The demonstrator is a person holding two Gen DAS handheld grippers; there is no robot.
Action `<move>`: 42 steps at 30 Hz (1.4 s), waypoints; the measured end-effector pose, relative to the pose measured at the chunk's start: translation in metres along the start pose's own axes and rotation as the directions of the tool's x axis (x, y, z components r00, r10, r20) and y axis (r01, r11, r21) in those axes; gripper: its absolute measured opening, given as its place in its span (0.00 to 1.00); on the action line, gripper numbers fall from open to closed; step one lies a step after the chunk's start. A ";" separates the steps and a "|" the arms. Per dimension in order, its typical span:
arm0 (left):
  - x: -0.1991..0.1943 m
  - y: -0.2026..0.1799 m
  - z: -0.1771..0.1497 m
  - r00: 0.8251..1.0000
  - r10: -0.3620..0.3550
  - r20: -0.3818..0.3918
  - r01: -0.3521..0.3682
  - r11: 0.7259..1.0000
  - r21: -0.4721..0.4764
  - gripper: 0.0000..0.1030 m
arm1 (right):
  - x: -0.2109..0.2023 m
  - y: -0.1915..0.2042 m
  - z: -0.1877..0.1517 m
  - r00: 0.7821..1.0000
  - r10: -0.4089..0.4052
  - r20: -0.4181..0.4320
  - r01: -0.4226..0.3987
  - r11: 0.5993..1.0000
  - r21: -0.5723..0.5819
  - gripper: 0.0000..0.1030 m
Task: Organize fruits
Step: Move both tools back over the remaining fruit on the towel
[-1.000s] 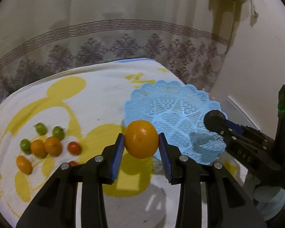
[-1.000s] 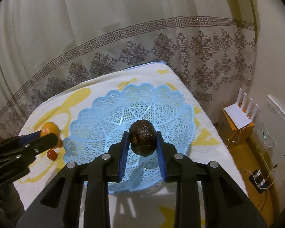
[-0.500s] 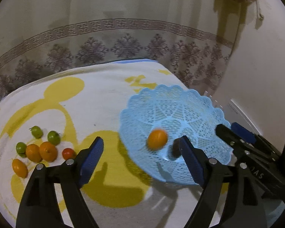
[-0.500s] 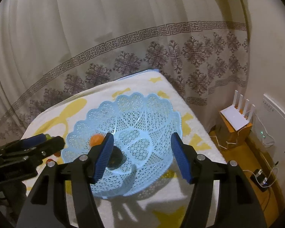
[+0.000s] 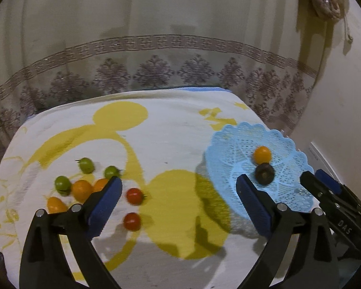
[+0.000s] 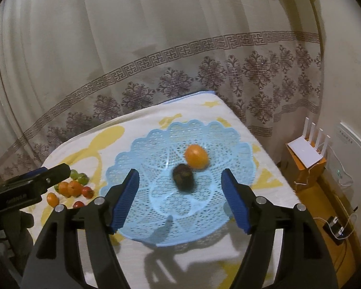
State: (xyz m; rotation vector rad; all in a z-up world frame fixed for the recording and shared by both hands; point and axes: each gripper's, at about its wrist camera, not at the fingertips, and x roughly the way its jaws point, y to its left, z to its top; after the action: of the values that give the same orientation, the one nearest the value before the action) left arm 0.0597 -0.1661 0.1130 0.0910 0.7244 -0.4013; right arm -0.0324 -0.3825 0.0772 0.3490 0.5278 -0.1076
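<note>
A light blue lattice basket (image 6: 231, 154) (image 5: 231, 144) sits at the right end of the cloth-covered table. Inside it lie an orange (image 6: 196, 156) (image 5: 261, 154) and a dark brown fruit (image 6: 183, 177) (image 5: 264, 173), side by side. My left gripper (image 5: 178, 202) is open and empty above the cloth, left of the basket. My right gripper (image 6: 180, 200) is open and empty above the basket's near side. On the cloth at the left lie green fruits (image 5: 86, 165), oranges (image 5: 81, 189) and two red tomatoes (image 5: 134, 195), also in the right wrist view (image 6: 71, 187).
The table has a white cloth with yellow figures (image 5: 156, 144). A patterned curtain (image 6: 156, 60) hangs behind it. To the right, on the floor, stand a white router on an orange box (image 6: 305, 154) and a power strip with cables (image 6: 334, 224). A wall is at right.
Both grippers opened and dropped their fruit into the basket: the orange from the left, the dark fruit from the right. Both then pulled back; the left swung left toward the loose fruits.
</note>
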 end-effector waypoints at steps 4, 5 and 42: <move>-0.008 0.022 -0.004 0.999 0.044 0.004 -0.044 0.999 -0.026 0.92 | 0.001 0.015 -0.003 1.000 0.021 -0.006 -0.021 1.000 -0.017 0.72; -0.009 0.026 -0.004 0.999 0.051 0.004 -0.050 0.998 -0.030 0.92 | 0.001 0.018 -0.003 1.000 0.026 -0.008 -0.026 0.999 -0.022 0.72; 0.011 0.181 -0.067 0.958 0.259 -0.119 -0.278 0.942 -0.186 0.92 | 0.038 0.159 -0.050 0.970 0.160 -0.182 -0.202 0.949 -0.244 0.72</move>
State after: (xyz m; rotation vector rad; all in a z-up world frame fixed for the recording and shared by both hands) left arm 0.0955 0.0110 0.0455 0.0170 0.8290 -0.0607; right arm 0.0063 -0.2167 0.0652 0.1471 0.6577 0.1695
